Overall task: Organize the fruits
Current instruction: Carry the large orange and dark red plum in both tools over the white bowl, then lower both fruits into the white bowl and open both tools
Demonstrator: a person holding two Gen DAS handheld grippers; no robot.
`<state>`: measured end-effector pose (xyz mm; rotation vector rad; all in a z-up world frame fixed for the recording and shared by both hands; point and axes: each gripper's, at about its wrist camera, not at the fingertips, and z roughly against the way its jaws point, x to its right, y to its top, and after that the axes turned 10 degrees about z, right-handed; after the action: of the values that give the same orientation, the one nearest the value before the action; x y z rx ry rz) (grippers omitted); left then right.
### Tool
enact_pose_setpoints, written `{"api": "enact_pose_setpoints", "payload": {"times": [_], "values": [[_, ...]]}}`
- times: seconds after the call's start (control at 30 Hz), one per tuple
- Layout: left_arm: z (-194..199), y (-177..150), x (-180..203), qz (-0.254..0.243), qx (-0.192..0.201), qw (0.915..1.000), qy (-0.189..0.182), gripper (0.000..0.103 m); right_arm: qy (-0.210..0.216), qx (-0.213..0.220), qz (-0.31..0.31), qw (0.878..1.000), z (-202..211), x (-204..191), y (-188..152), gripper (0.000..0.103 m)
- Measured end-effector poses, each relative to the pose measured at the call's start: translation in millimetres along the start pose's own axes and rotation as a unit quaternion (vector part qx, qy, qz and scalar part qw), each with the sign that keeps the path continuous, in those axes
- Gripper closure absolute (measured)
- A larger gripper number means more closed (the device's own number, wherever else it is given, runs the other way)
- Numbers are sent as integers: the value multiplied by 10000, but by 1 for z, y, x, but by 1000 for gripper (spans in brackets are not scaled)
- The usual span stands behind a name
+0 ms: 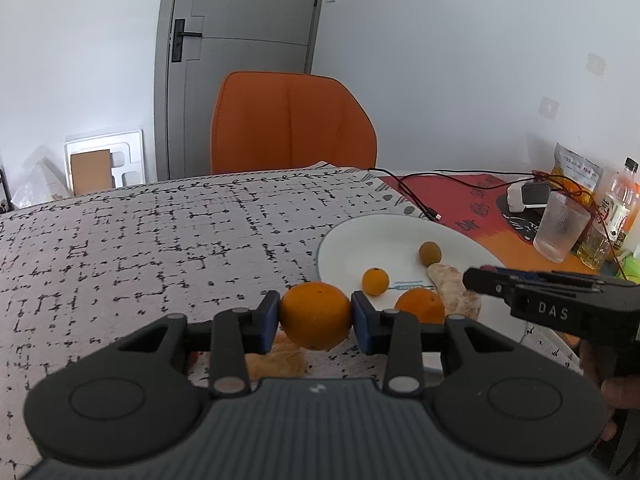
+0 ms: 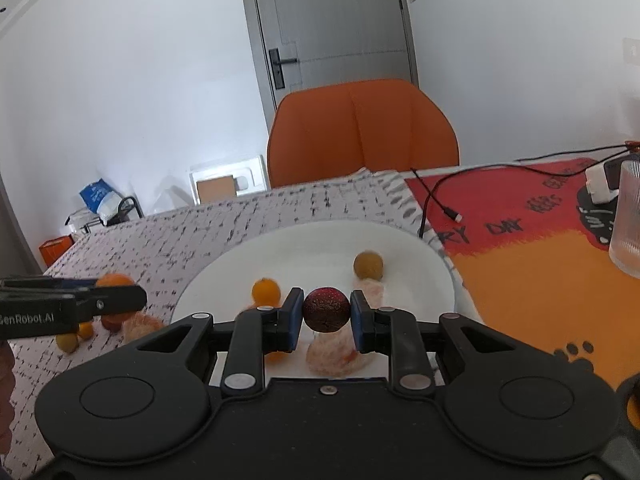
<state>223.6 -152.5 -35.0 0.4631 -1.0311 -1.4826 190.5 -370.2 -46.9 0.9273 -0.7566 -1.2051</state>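
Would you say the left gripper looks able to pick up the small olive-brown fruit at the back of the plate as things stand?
Probably not yet: the left gripper is already shut on an orange. The olive-brown fruit lies uncovered on the plate.

A big orange (image 1: pixel 315 315) sits low in the middle of the left view. A dark red round fruit (image 2: pixel 326 309) sits low in the middle of the right view, above the white plate (image 2: pixel 320 244) with a small orange (image 2: pixel 265 291) and a brownish-yellow fruit (image 2: pixel 368 265).

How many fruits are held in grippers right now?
2. An orange is clamped in the left gripper, beside the white plate. A dark red fruit sits in the right gripper, over that plate. Nothing seems hidden.
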Motion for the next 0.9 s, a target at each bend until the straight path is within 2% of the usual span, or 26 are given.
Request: {"api": "enact_pose_setpoints", "payload": {"times": [0.07,0.53,0.77,0.9], "values": [[-2,1,3,-24,-3,10000,-16,66,-83,86,4,9999,1,1,0,62],[-16,1,28,-216,-80,9995,-214,66,-102,11,-242,9997,30,6,-15,62],[-5,0,24,-184,24,9998,-121,62,-60,-57,-251,9997,32,0,-17,62],[4,-2,12,-69,11,10000,21,60,2,-37,-227,9997,34,-6,-16,58]]}}
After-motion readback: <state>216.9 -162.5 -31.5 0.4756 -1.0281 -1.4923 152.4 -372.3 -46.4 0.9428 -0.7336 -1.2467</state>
